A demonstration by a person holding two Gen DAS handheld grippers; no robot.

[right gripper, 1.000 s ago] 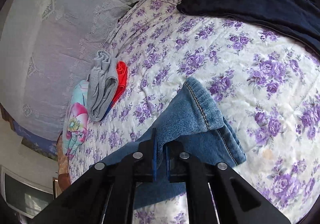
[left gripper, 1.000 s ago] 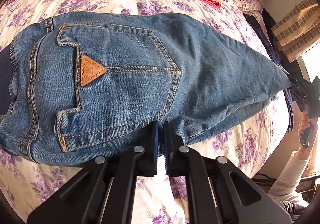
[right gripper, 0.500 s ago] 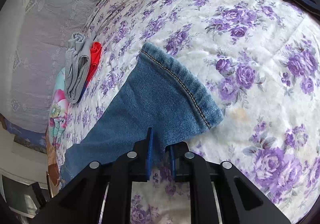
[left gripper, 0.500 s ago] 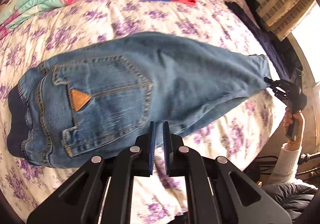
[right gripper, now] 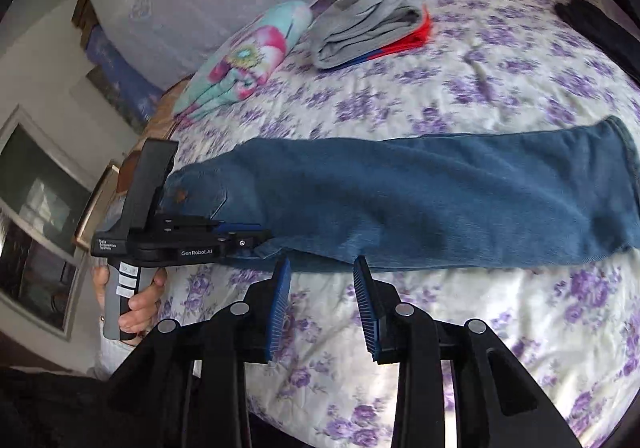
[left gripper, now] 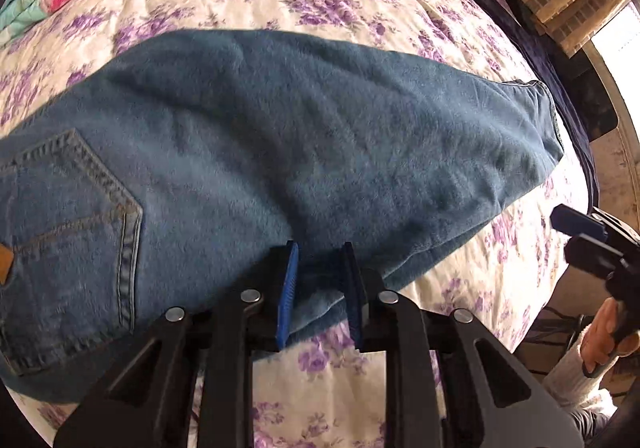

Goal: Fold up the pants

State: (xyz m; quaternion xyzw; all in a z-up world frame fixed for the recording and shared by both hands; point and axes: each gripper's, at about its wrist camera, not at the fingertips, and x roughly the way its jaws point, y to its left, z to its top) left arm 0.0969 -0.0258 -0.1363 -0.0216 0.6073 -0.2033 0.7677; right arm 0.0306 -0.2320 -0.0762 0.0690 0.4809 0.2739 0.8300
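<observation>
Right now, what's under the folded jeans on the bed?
The jeans lie flat on the purple-flowered bedspread, which shows all around them. Nothing else pokes out from beneath. Whatever sits directly under the denim is covered, so I cannot rule out something thin there.

The blue denim pants (right gripper: 420, 200), folded lengthwise leg on leg, lie flat across the flowered bed (right gripper: 500, 80), back pocket with a brown patch toward nine o'clock, stitched hem toward three o'clock in the right wrist view.
</observation>
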